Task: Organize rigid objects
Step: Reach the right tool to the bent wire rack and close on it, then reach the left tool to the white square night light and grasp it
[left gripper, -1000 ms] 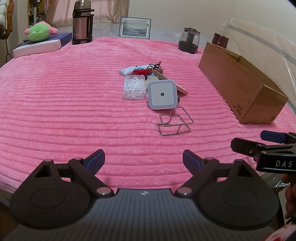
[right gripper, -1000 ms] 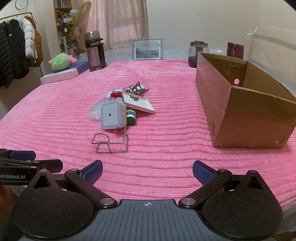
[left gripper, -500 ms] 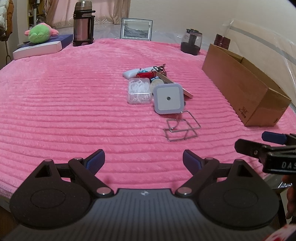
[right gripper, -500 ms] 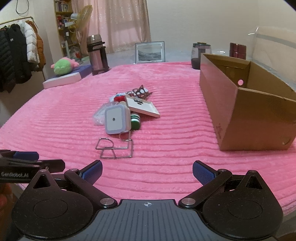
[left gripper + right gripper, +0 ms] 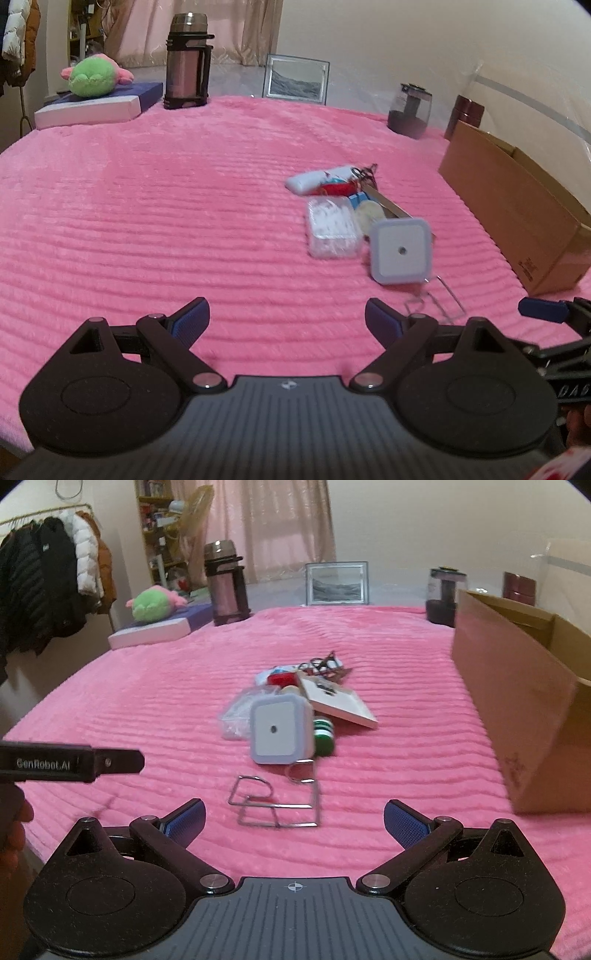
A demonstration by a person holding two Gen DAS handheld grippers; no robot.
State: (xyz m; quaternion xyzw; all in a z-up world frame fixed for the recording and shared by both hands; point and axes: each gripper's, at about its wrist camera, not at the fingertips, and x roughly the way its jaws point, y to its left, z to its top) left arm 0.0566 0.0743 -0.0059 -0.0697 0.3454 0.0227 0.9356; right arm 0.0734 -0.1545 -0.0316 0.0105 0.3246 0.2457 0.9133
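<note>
A pile of small rigid objects lies mid-blanket: a square white night light [image 5: 279,733] [image 5: 400,251], a wire puzzle [image 5: 275,803] [image 5: 436,301] in front of it, a clear plastic case [image 5: 332,227], a green-white spool [image 5: 324,734], a flat white box [image 5: 340,701], a red item [image 5: 280,679] and dark metal rings [image 5: 325,664]. My right gripper [image 5: 294,821] is open and empty, just short of the wire puzzle. My left gripper [image 5: 287,317] is open and empty, left of the pile. An open cardboard box [image 5: 524,701] [image 5: 517,218] stands to the right.
A pink ribbed blanket [image 5: 147,701] covers the surface. At the far edge stand a thermos [image 5: 225,583], a framed picture [image 5: 337,584], a dark jar [image 5: 445,596], and a green plush [image 5: 153,603] on a flat box. Coats hang at left.
Both grippers have moved forward toward the pile, which now looks larger and closer. The left view has swung left, so the pile sits further right. Jaws stayed open.
</note>
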